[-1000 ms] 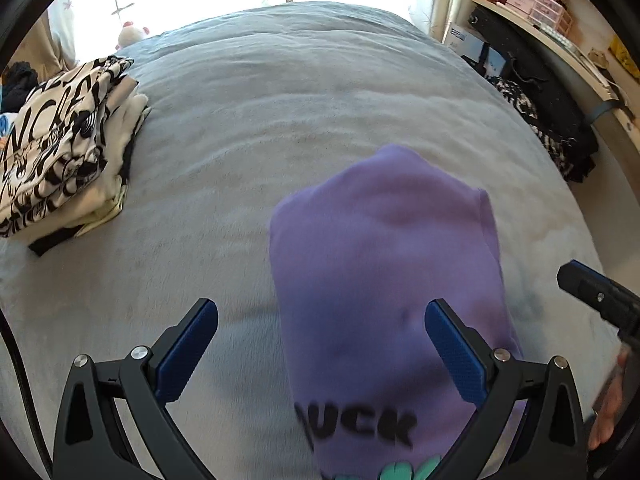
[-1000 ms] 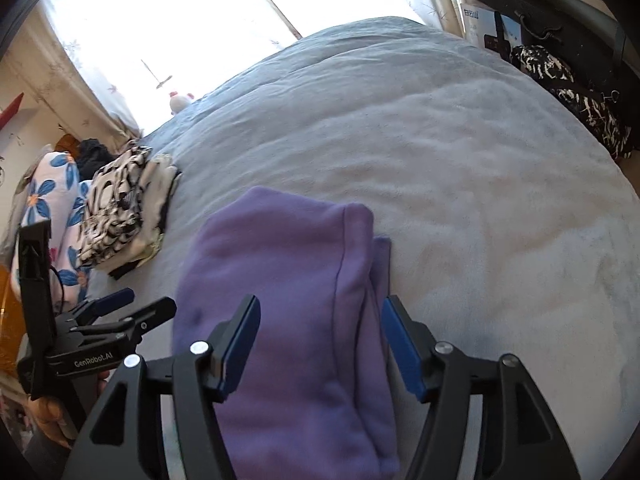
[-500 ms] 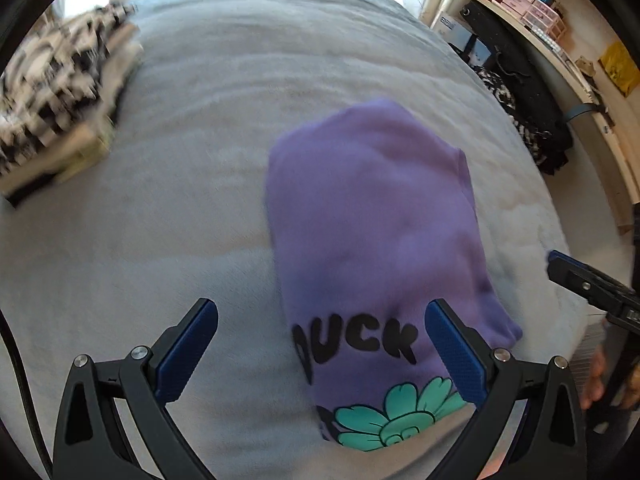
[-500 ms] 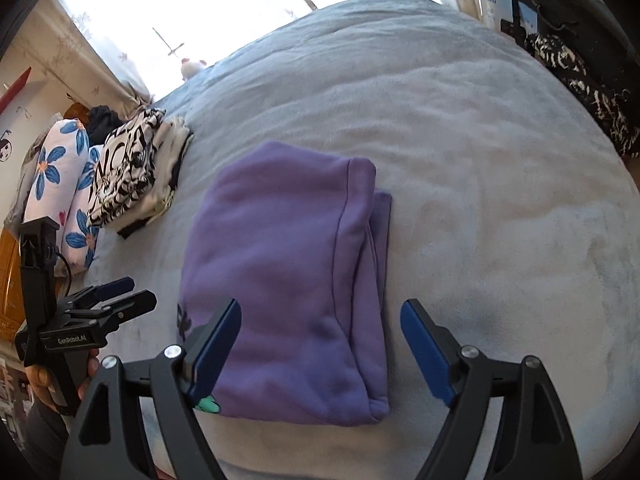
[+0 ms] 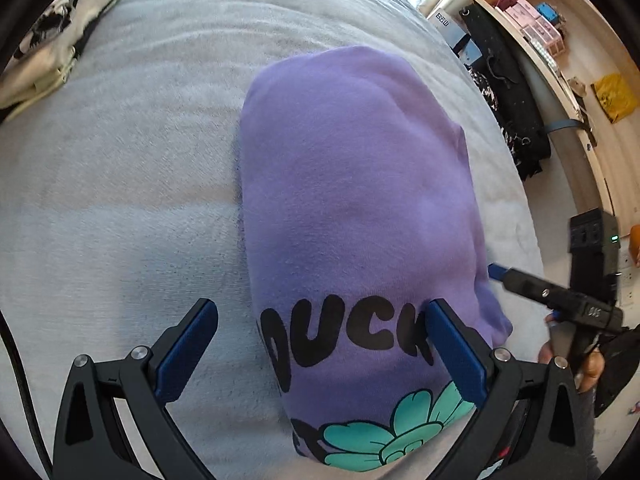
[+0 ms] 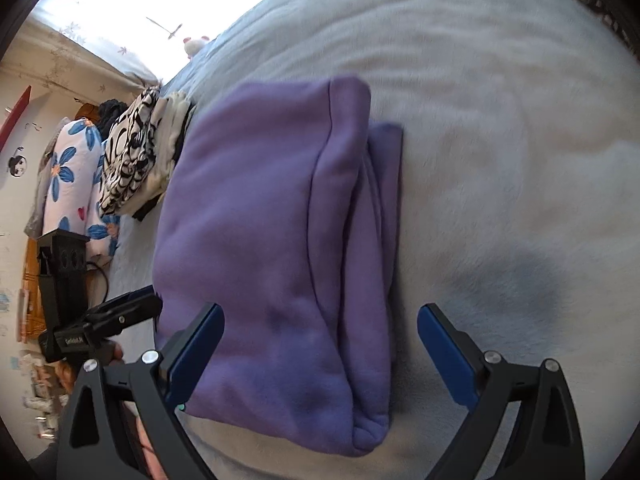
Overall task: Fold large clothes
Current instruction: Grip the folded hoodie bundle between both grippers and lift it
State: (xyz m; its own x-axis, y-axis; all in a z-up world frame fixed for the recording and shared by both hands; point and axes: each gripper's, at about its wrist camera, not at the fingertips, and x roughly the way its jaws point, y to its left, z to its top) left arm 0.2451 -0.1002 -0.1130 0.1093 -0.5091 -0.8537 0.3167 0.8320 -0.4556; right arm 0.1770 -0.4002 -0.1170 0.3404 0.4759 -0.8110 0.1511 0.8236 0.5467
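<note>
A folded purple sweatshirt (image 5: 356, 200) lies on the grey bed, with black letters and a teal flower print at its near end. The left gripper (image 5: 320, 344) hangs open over that printed end, its blue pads apart on either side of the lettering and clear of the cloth. In the right wrist view the same purple sweatshirt (image 6: 276, 248) shows its stacked folded edges on the right. The right gripper (image 6: 320, 344) stands wide over its near edge, jaws still opening, nothing pressed between the pads. Each gripper appears in the other's view: right gripper (image 5: 560, 300), left gripper (image 6: 104, 324).
A stack of folded clothes with a black-and-white print (image 6: 136, 160) sits on the bed's far left, stack of folded clothes (image 5: 52, 36). A flowered cushion (image 6: 72, 176) lies beyond it. Shelves with boxes (image 5: 536, 28) and dark bags (image 5: 508, 96) line the right side of the bed.
Both grippers have come down closer to the sweatshirt and tipped more steeply onto its near end. The right gripper's jaws have spread wider. The printed end has come into the left view.
</note>
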